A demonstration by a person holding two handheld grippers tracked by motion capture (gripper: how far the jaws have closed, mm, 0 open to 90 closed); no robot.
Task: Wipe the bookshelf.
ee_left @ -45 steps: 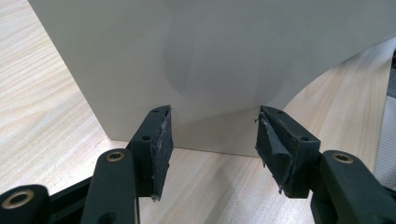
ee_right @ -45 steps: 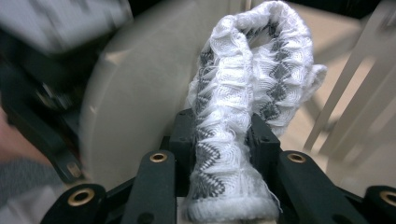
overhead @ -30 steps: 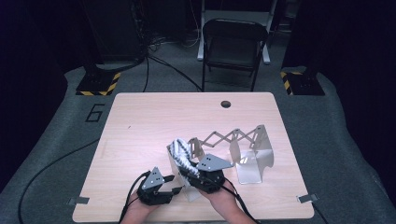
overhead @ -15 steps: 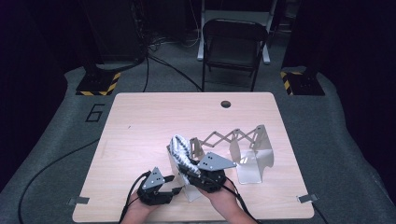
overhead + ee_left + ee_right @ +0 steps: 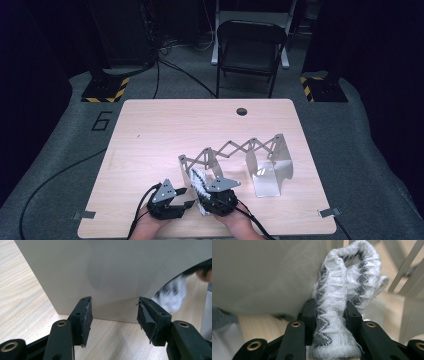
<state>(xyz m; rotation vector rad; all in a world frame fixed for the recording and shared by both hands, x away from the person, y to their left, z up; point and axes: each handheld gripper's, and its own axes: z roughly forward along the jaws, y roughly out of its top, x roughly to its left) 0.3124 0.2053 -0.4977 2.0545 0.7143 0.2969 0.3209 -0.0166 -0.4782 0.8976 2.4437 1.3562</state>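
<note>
High view: both hand-held grippers sit at the near edge of the worktop (image 5: 150, 130), close together, beside the near end panel of an expanding metal rack (image 5: 235, 150). The right hand-held gripper (image 5: 220, 192) holds a white sock with grey zigzag pattern (image 5: 199, 181), which stands up from its jaws just beside the rack's near panel. Right gripper view: the right hand-held gripper (image 5: 329, 312) is clamped on the bunched sock (image 5: 342, 290), pads pressing it from both sides; the upper part folds over in a loop against the pale panel (image 5: 262, 272). Left gripper view: the left hand-held gripper (image 5: 113, 311) stands partly open, pads apart, nothing between them, facing the flat panel (image 5: 100, 270) where it meets the worktop. The sock shows blurred at right (image 5: 172, 295).
</note>
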